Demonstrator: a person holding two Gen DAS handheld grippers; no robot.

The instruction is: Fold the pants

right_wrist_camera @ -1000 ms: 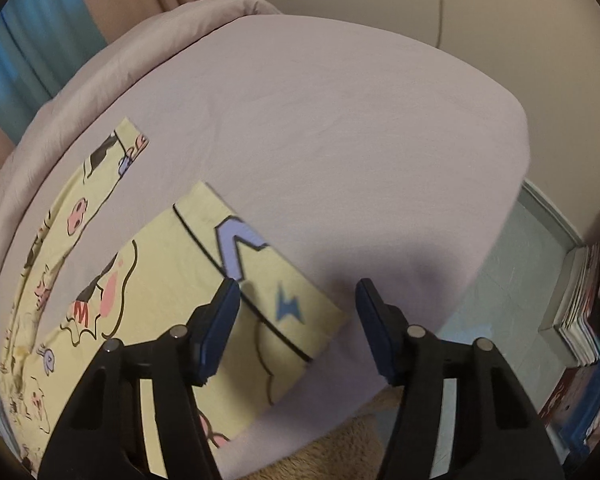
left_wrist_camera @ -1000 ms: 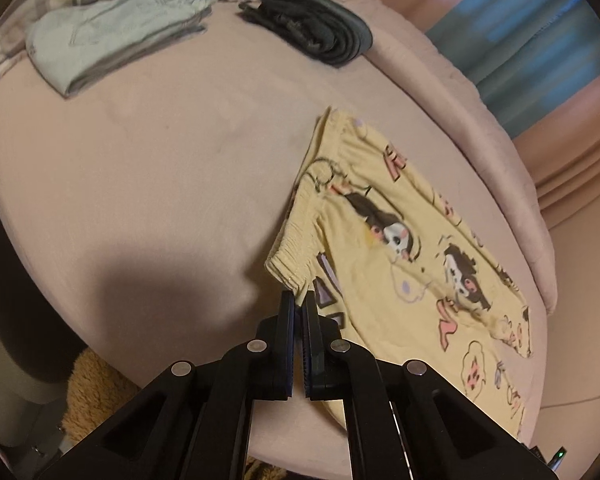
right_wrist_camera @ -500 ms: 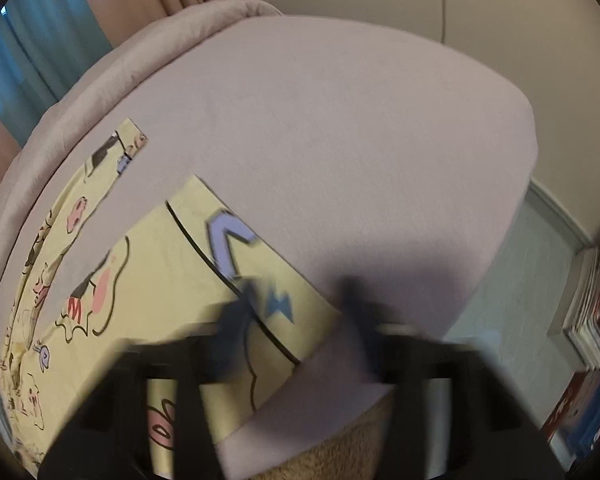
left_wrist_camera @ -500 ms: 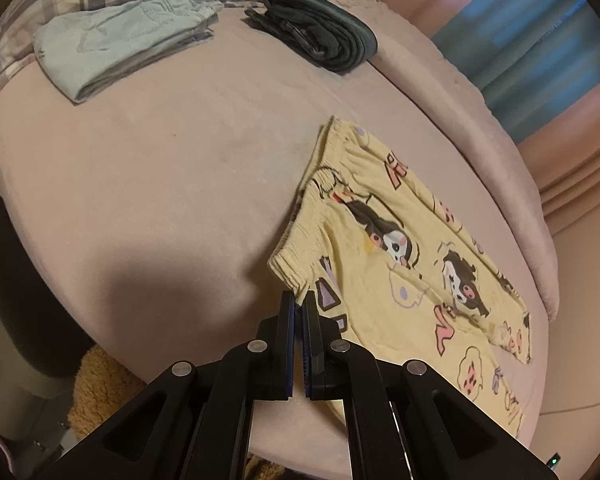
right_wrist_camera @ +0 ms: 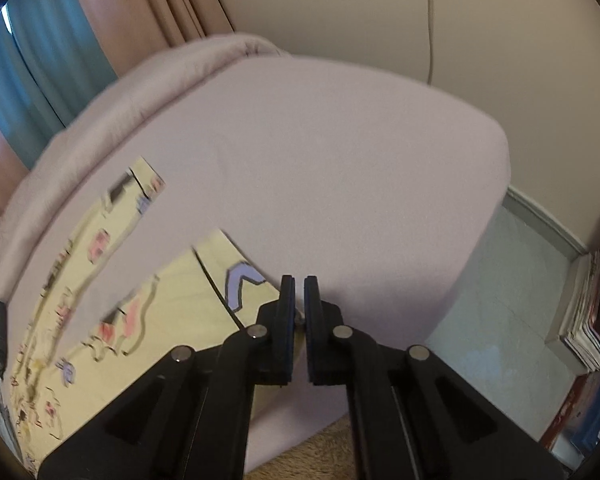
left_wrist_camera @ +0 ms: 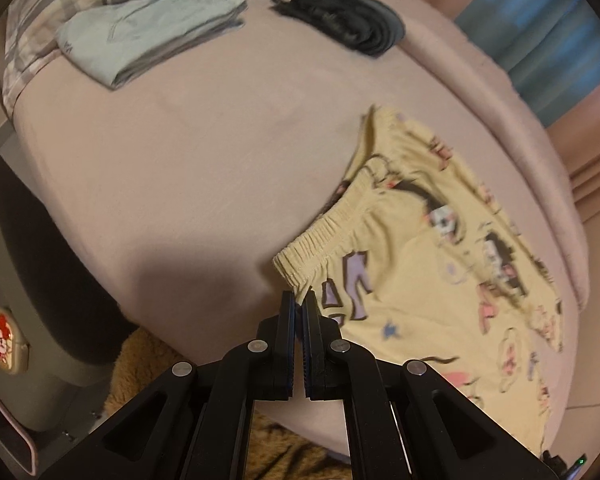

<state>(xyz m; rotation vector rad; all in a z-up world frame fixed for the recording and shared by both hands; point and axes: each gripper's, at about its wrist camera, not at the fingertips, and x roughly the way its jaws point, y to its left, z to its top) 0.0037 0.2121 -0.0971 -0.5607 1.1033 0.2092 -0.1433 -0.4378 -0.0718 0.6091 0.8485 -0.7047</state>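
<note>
Yellow cartoon-print pants [left_wrist_camera: 420, 272] lie flat on the pink bed [left_wrist_camera: 204, 184], waistband to the left, legs running right. My left gripper [left_wrist_camera: 299, 300] is shut on the near corner of the waistband at the bed's front edge. In the right wrist view the pants [right_wrist_camera: 148, 320] show their two leg ends; my right gripper [right_wrist_camera: 299, 284] is shut over the corner of the nearer leg hem, and the fabric seems pinched between the pads.
Folded light blue pants [left_wrist_camera: 148, 36] and a folded dark garment [left_wrist_camera: 348, 28] lie at the far side of the bed near a plaid pillow [left_wrist_camera: 60, 8]. A tan rug [left_wrist_camera: 140, 364] lies below. Stacked magazines [right_wrist_camera: 592, 316] stand at the right on the floor.
My right gripper has gone from open to shut at the leg hem corner. The left gripper stays shut at the waistband corner and has shifted slightly, the view swinging.
</note>
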